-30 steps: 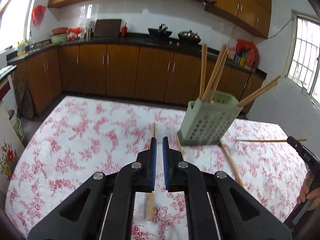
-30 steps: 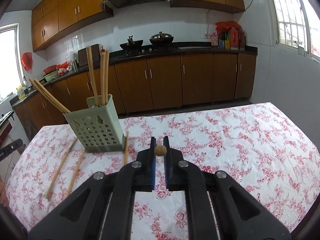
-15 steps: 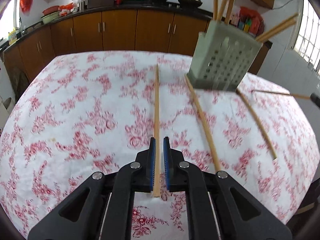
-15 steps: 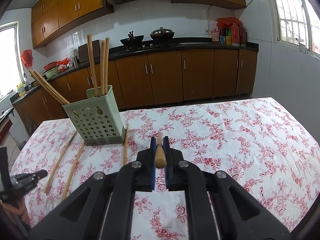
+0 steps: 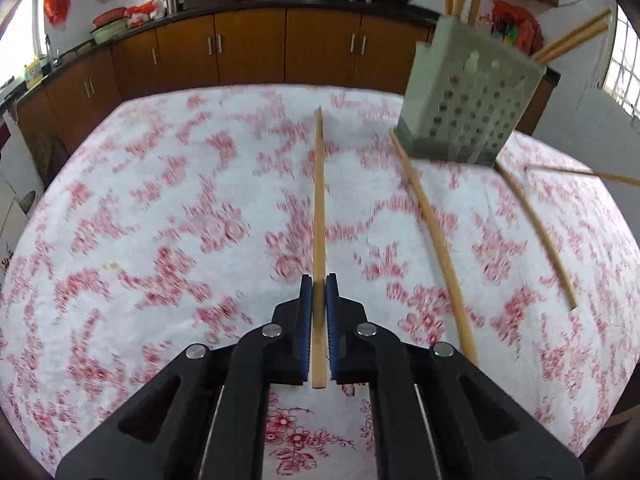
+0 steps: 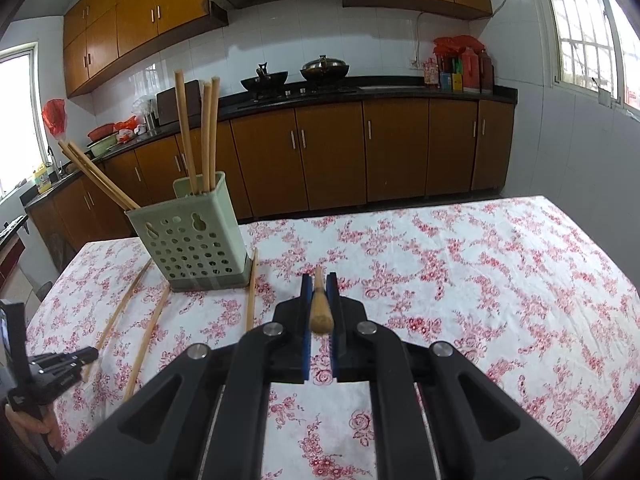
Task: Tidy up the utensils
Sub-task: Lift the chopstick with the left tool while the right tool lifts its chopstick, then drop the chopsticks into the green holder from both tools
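Kitchen desk (image 5: 160, 200): my left fingers (image 5: 319, 292) pinch a chopstick (image 5: 319, 200) running to twelve o'clock; holder (image 5: 468, 104) sits at one o'clock.

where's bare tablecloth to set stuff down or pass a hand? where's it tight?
Free: the wide stretch of tablecloth to the right of the right gripper, out to the table's window-side edge, and the patch left of the chopstick between the left gripper's jaws. Crowded: around the green utensil holder, where loose chopsticks lie against and beside its base.
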